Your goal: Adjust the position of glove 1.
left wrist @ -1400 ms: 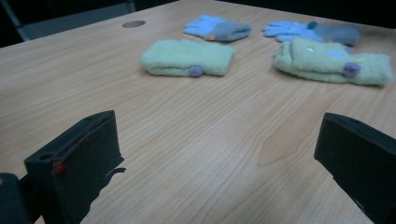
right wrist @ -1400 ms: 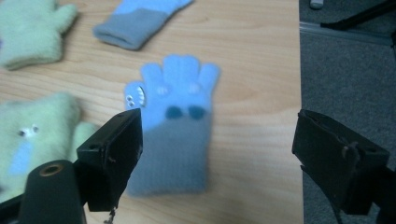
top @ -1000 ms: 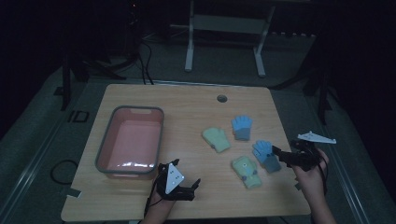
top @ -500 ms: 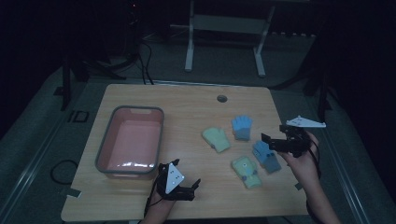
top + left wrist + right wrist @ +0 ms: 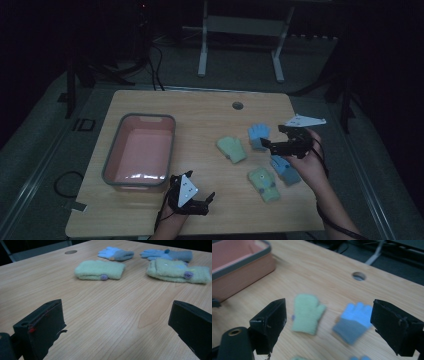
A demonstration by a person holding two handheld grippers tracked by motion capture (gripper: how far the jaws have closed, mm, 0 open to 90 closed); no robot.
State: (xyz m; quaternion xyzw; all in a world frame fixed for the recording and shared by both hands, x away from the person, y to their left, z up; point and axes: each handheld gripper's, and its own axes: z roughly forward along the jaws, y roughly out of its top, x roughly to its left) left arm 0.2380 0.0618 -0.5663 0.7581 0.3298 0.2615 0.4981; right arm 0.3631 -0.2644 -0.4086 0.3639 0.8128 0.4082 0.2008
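Two pairs of gloves lie on the right half of the wooden table (image 5: 200, 110). A green mitten (image 5: 231, 149) (image 5: 307, 312) (image 5: 100, 270) and a blue glove (image 5: 259, 135) (image 5: 354, 321) (image 5: 116, 253) lie farther back. A second blue glove (image 5: 286, 170) (image 5: 167, 255) and a second green mitten (image 5: 265, 184) (image 5: 178, 271) lie nearer. My right gripper (image 5: 272, 137) (image 5: 327, 327) hovers open over the far blue glove, holding nothing. My left gripper (image 5: 206, 204) (image 5: 115, 335) rests open near the front edge, with bare wood between its jaws.
A pink bin (image 5: 140, 152) (image 5: 239, 265) with a grey rim stands empty on the table's left half. A round cable hole (image 5: 237, 105) (image 5: 359, 276) sits near the back edge. Dark floor, cables and a white stand lie behind the table.
My right gripper has moved left and away from me, from beside the near blue glove to above the far blue glove. The left gripper has stayed put.
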